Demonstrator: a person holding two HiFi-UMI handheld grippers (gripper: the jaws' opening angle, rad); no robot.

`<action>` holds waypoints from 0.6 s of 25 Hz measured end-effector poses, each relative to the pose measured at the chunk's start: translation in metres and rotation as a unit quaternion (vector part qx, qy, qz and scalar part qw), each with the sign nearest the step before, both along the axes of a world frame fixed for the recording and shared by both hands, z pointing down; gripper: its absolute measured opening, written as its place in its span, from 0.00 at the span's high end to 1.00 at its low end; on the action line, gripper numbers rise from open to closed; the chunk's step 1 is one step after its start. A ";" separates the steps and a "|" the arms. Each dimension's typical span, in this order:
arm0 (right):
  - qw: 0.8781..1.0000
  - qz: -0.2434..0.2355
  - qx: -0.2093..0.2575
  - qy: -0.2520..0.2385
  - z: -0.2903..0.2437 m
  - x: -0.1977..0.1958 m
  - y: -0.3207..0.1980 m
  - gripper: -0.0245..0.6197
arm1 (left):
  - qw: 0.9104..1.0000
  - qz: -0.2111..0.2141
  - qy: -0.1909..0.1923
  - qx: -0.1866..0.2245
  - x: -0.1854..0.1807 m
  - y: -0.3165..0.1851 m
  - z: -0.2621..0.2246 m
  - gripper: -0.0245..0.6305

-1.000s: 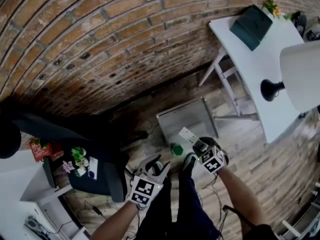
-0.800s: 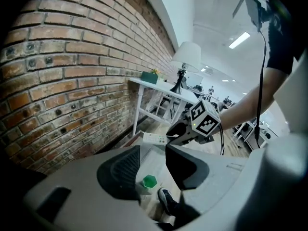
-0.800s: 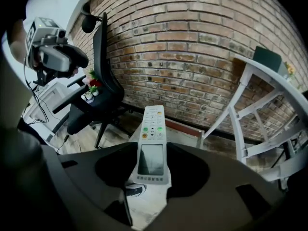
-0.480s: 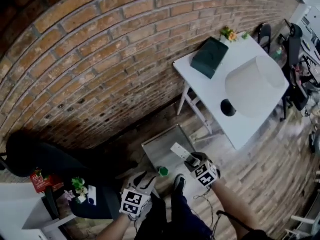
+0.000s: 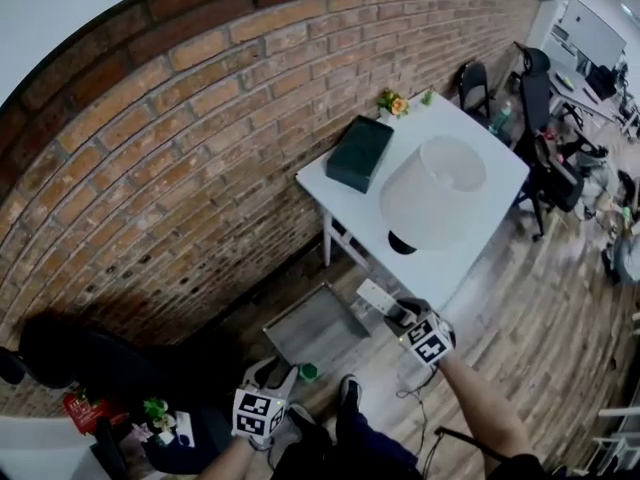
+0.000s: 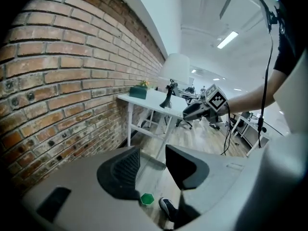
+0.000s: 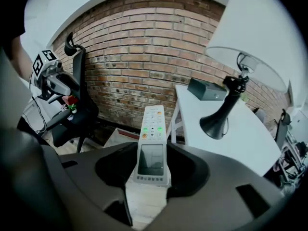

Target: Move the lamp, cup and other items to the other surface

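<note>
The right tool (image 7: 153, 170) clamps the remote (image 7: 153, 129) (white, buttoned); left tool's (image 6: 151, 160) jaws stand apart, empty.

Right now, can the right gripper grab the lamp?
Probably not. The right gripper has its jaws shut on a remote control, so it has no free grip. The way itself looks free: the lamp stands just ahead on the white table.

Dim, fisheye-warped frames, dark corners
</note>
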State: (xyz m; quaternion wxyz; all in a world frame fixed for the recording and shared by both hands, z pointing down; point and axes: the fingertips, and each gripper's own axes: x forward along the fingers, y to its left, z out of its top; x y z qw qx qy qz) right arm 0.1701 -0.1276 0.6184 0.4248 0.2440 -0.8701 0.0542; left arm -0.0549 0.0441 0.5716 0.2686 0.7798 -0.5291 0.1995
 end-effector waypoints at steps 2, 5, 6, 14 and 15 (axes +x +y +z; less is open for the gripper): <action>1.000 0.017 0.006 0.001 -0.010 0.022 -0.015 0.66 | 1.000 0.006 -0.001 0.002 0.008 -0.008 -0.005 0.71; 0.999 0.044 0.006 0.000 -0.018 0.051 -0.035 0.66 | 1.000 0.013 0.001 0.002 0.020 -0.018 -0.008 0.71; 0.999 0.049 0.004 0.001 -0.019 0.059 -0.042 0.66 | 1.000 0.015 0.002 0.002 0.024 -0.022 -0.008 0.71; 0.996 0.077 -0.048 0.002 0.005 0.086 -0.073 0.66 | 1.000 0.013 0.009 -0.006 0.045 -0.043 -0.008 0.71; 0.996 0.079 -0.052 0.002 0.009 0.087 -0.076 0.66 | 1.000 0.013 0.009 -0.007 0.047 -0.045 -0.008 0.71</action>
